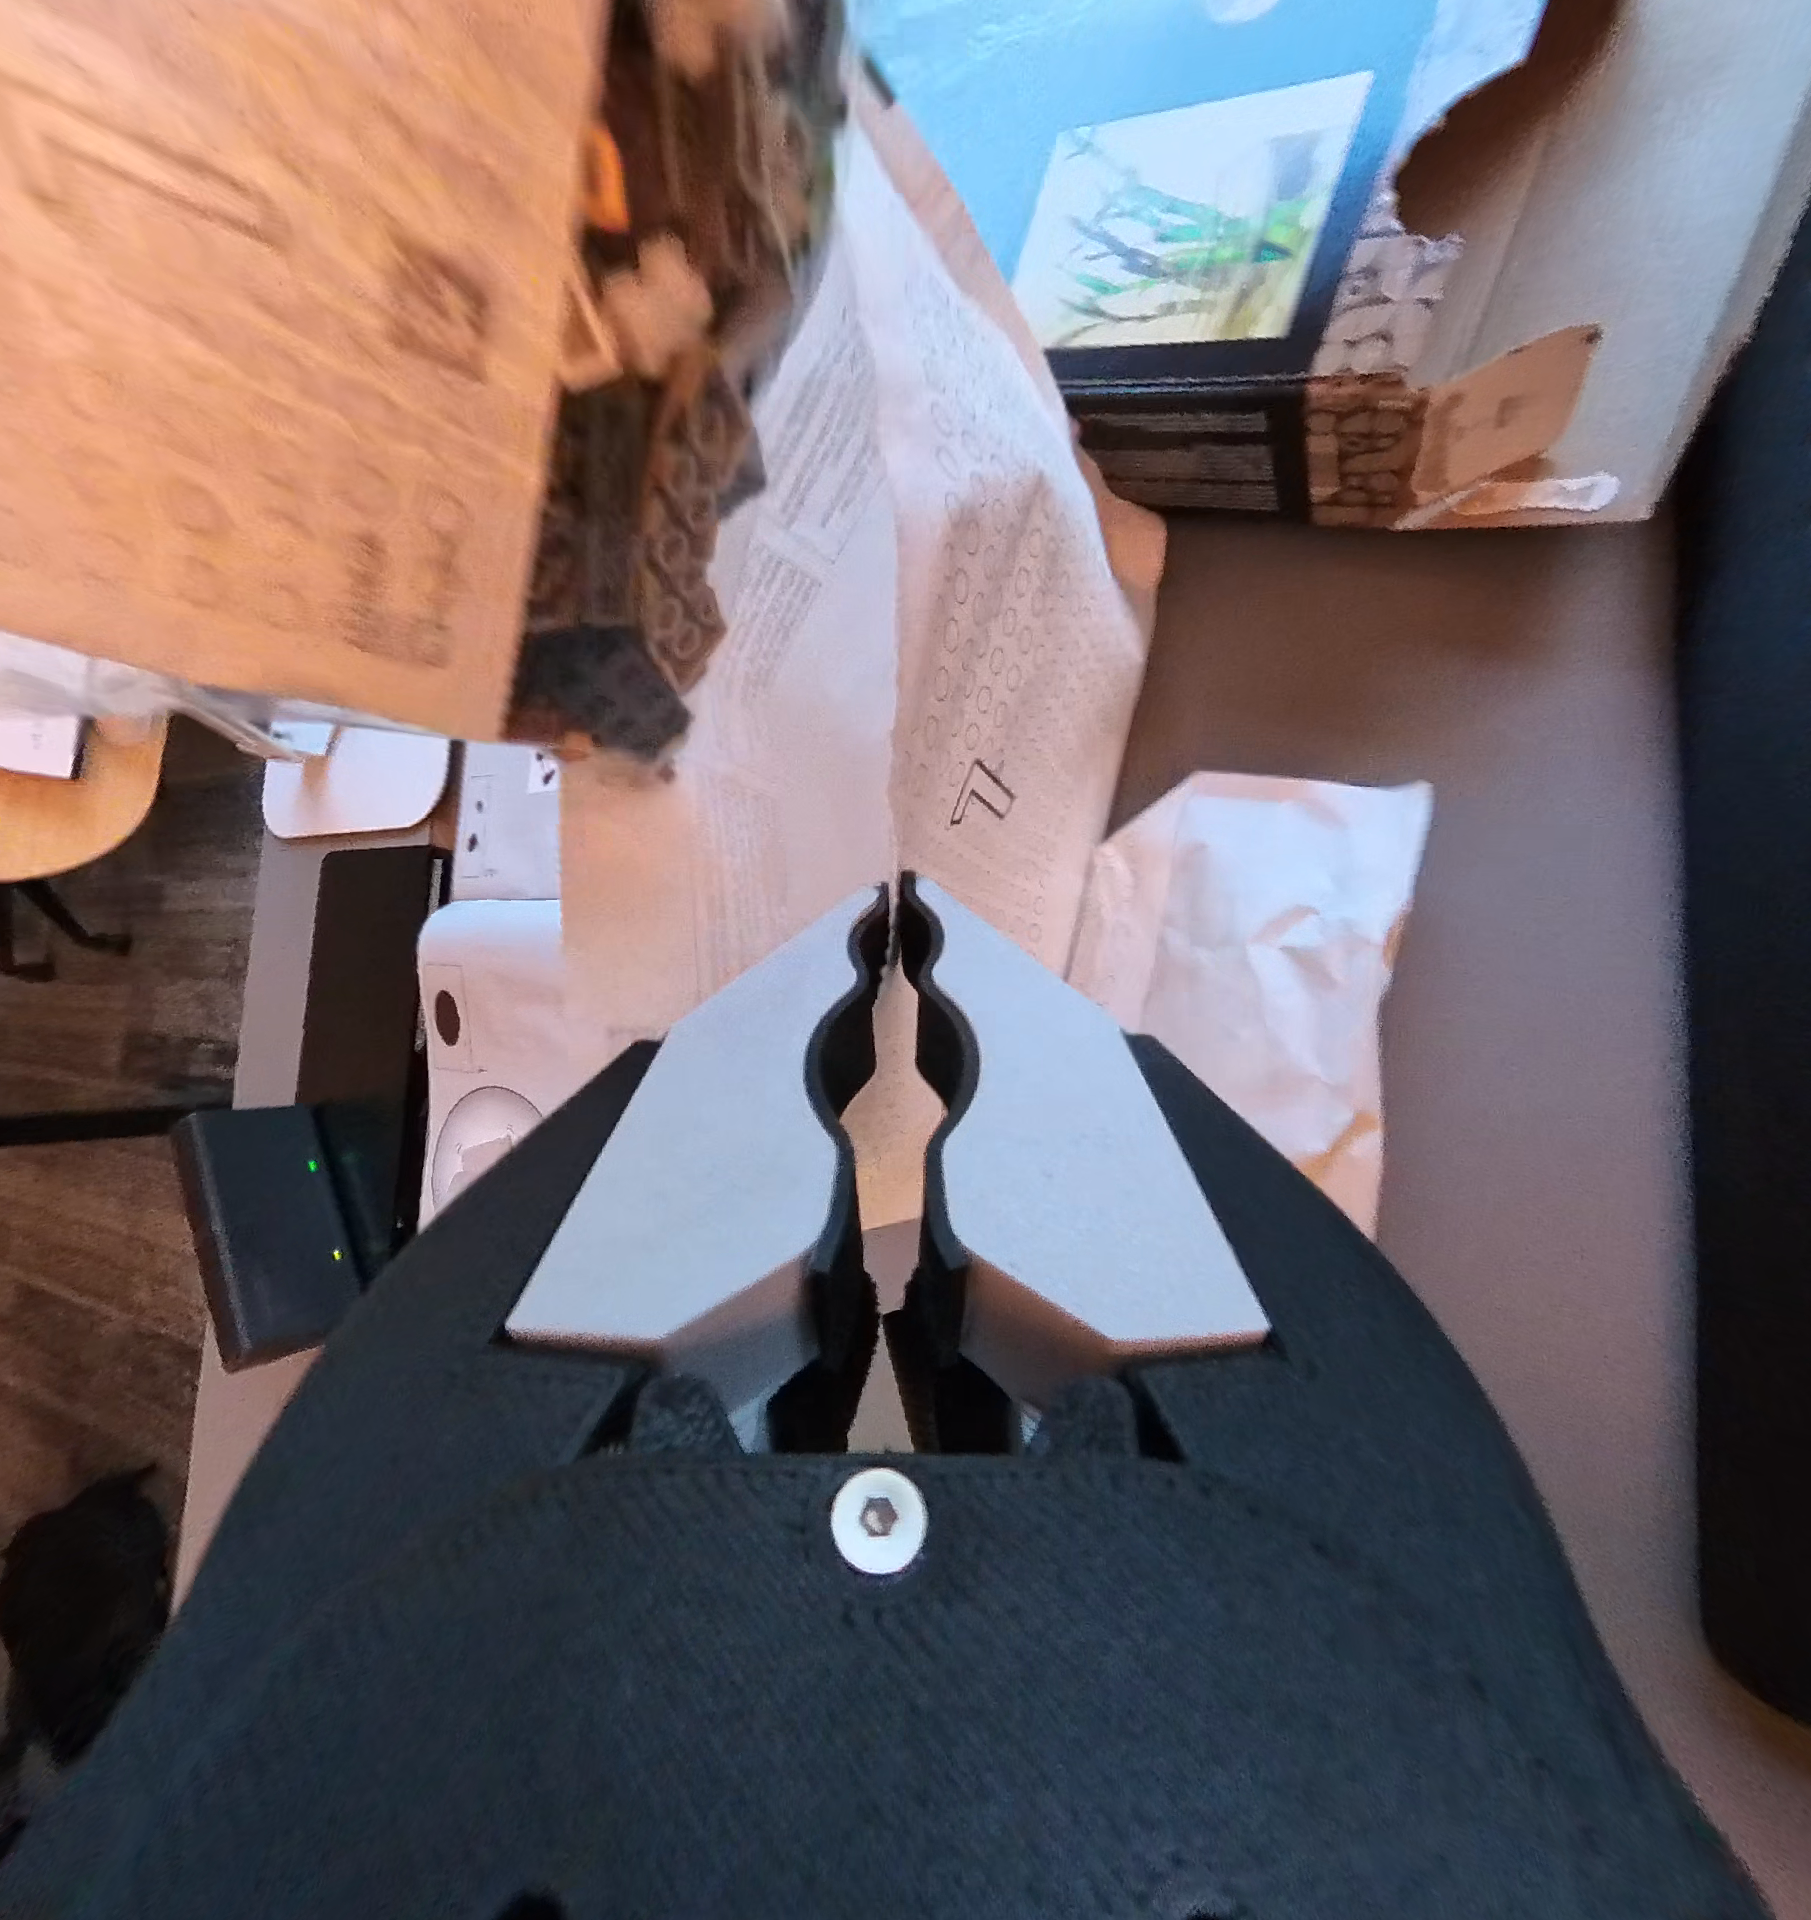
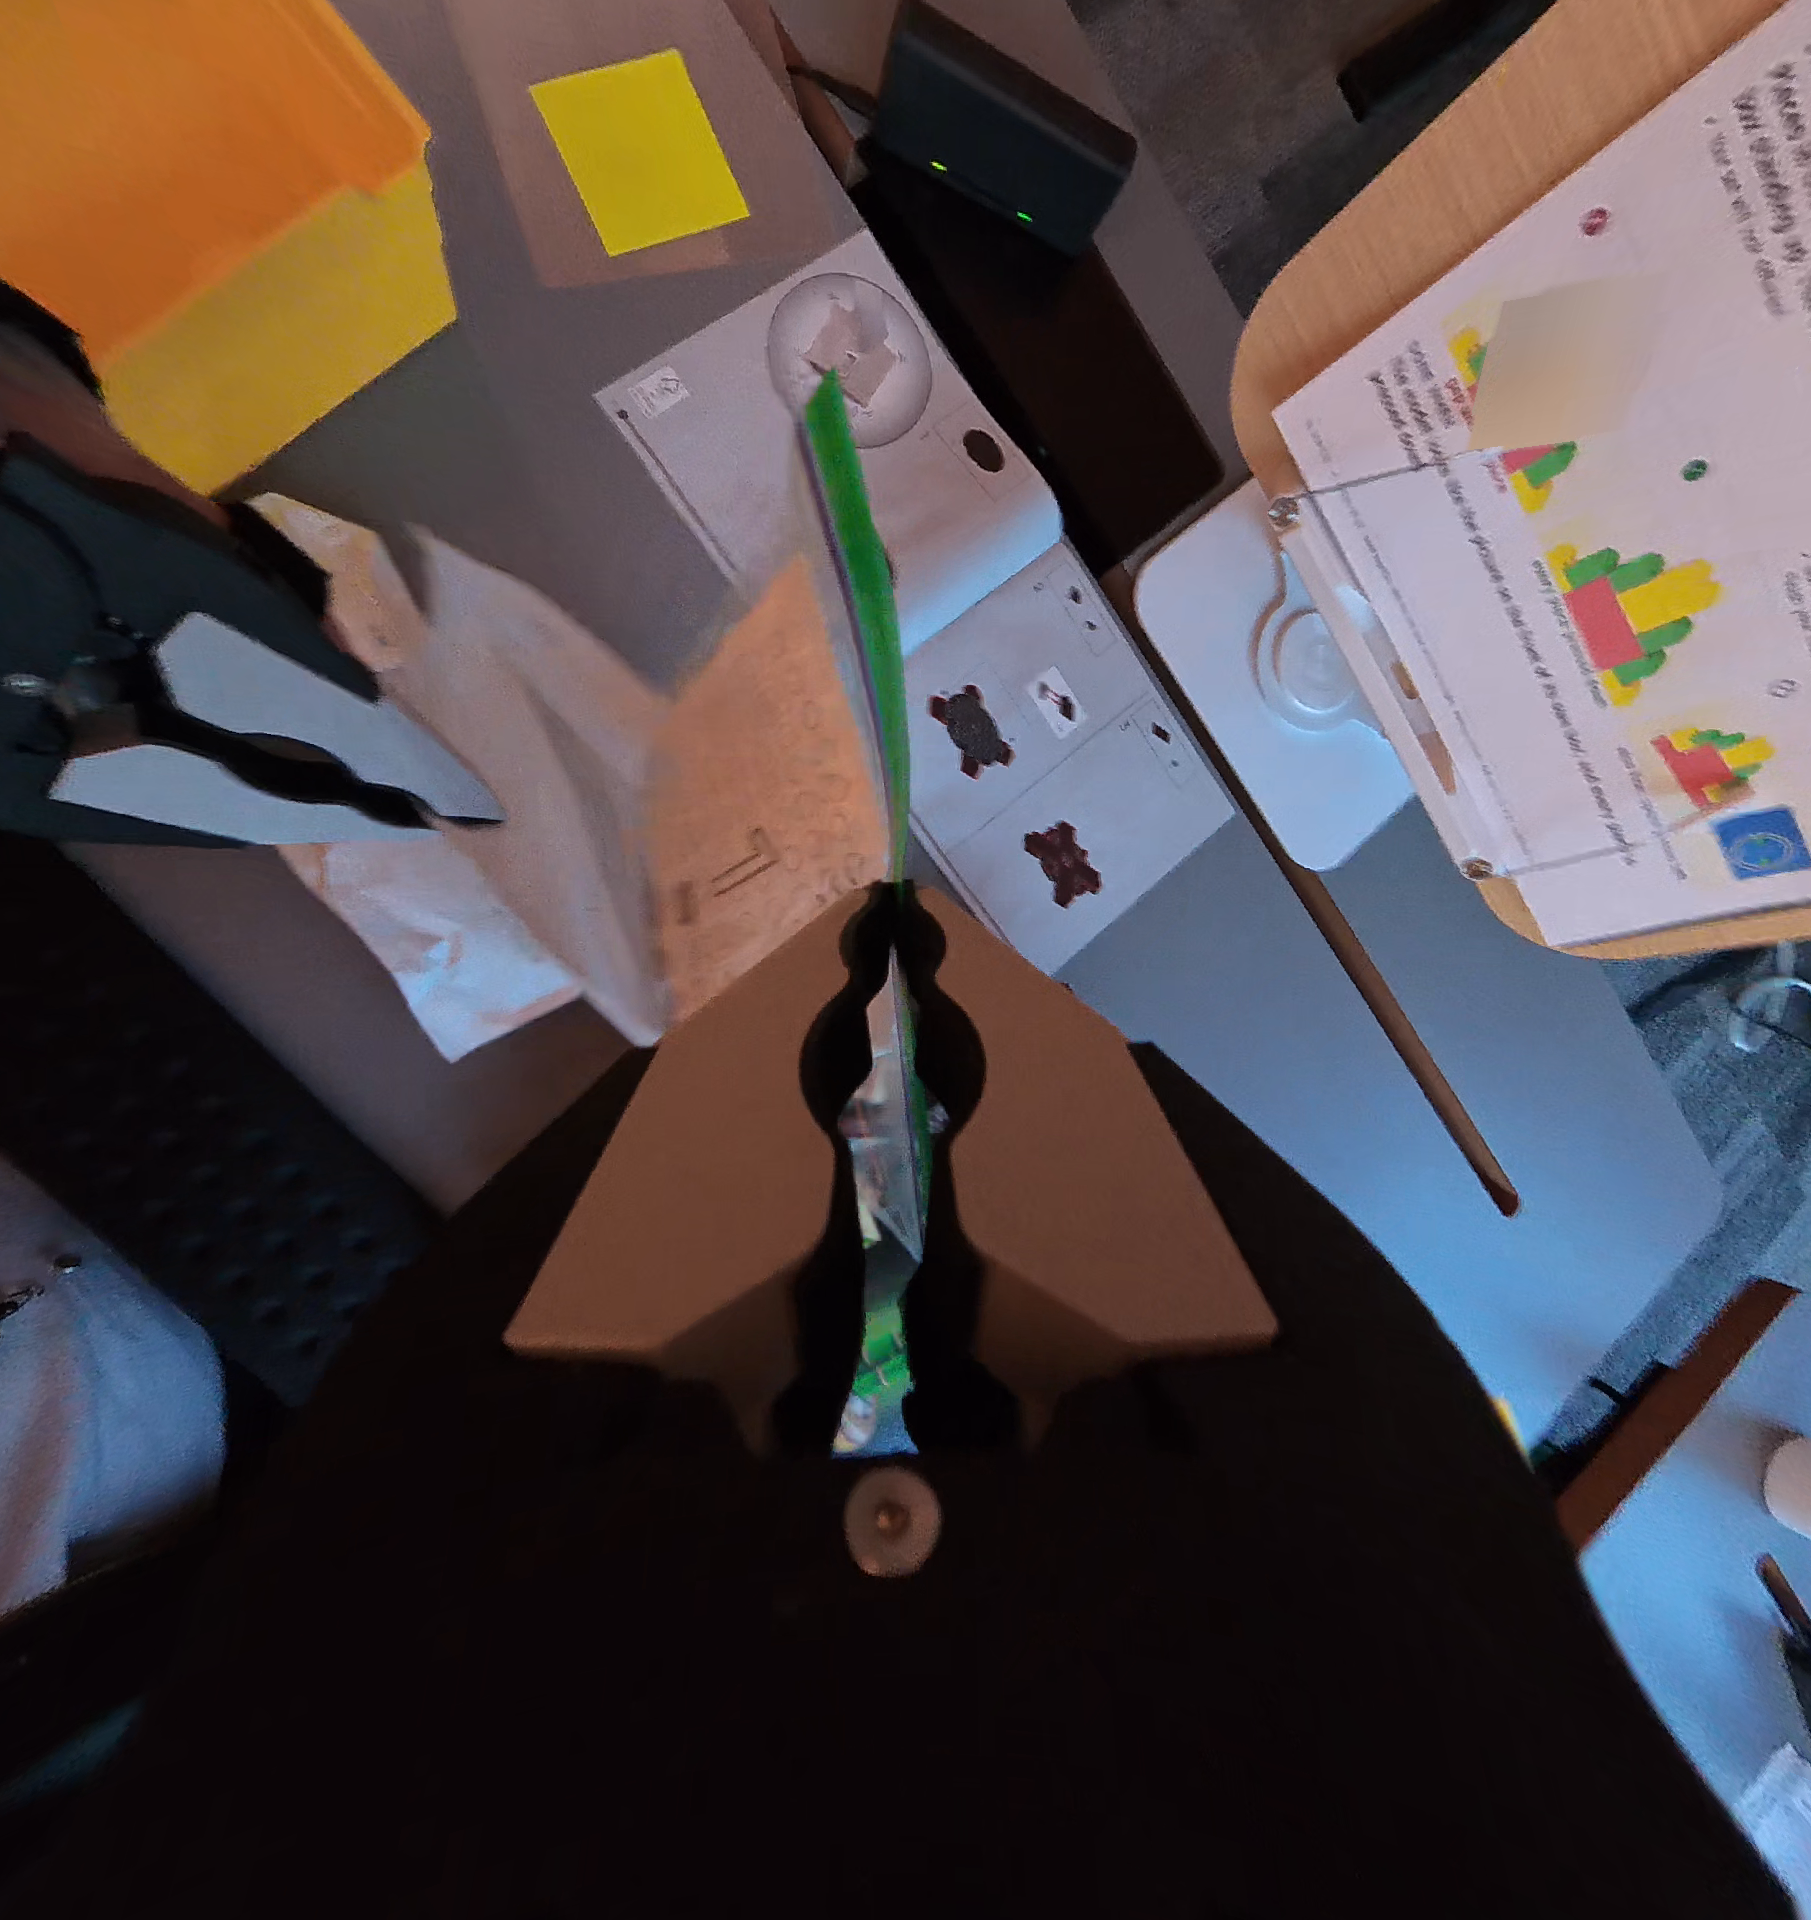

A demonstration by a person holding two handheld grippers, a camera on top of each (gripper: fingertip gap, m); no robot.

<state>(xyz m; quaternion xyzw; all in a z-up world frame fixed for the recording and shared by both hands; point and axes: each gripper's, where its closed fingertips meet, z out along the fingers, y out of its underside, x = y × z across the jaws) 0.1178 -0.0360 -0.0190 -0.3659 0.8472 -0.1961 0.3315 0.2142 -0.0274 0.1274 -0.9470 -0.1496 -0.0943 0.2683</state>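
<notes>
in the left wrist view the left gripper [image 1: 896, 914] has its jaws pressed together on the edge of a white printed paper bag [image 1: 942, 665], whose dark building bricks [image 1: 620, 582] show at the torn far-left opening. a crumpled white paper [image 1: 1265, 956] lies just right of the jaws on the brown table [image 1: 1503, 1143], and a blue-fronted box [image 1: 1181, 197] sits far right. print on the bag is too blurred to read. in the right wrist view the right gripper [image 2: 896, 914] is clamped on the bag's thin green edge [image 2: 859, 623], held up above an open instruction booklet [image 2: 994, 665]. the left gripper [image 2: 444, 805] shows at left, a yellow bin [image 2: 205, 187] far left.
</notes>
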